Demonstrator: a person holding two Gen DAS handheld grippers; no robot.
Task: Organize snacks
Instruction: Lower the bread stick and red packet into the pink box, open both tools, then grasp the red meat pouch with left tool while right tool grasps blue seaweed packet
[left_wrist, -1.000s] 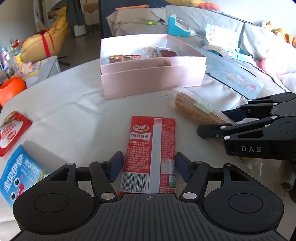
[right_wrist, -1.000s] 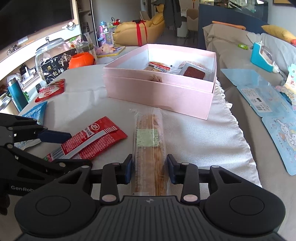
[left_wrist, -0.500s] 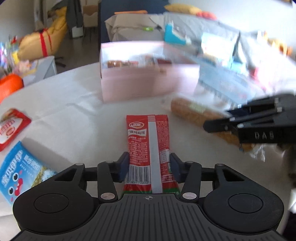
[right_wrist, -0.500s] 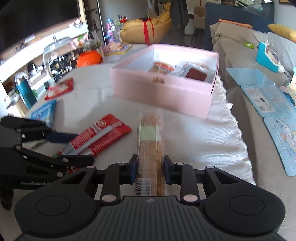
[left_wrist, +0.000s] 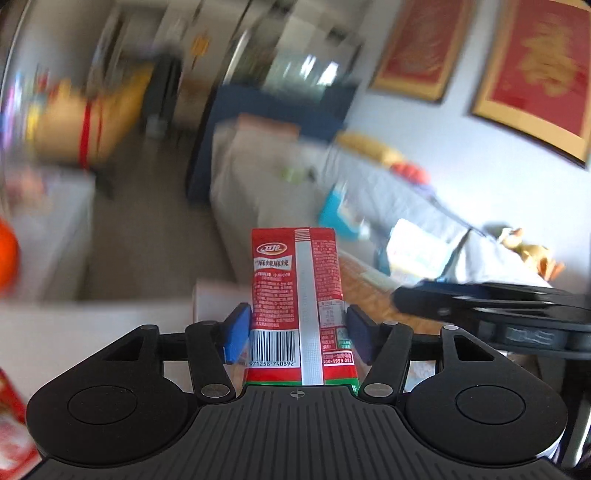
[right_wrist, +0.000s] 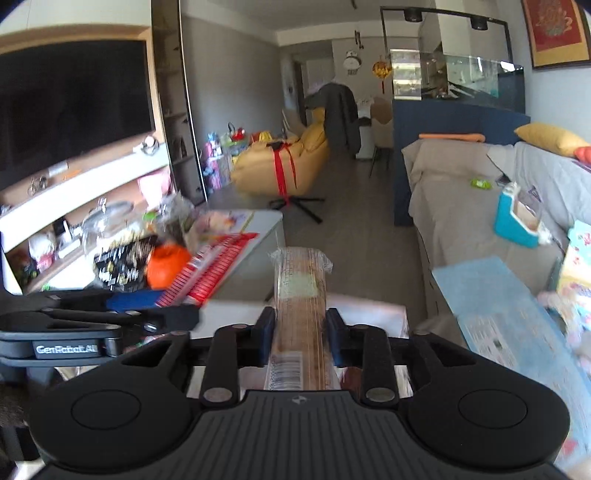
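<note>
Both tools are tilting up toward the room, side by side. The left tool (left_wrist: 295, 334) is pinching a red snack packet (left_wrist: 297, 295) near its barcode end, the packet sticking forward between the 2 blue pads. The right tool (right_wrist: 301, 341) is gripping a clear-wrapped wafer bar (right_wrist: 301, 295) the same way, above the pink box (right_wrist: 369, 314).
</note>
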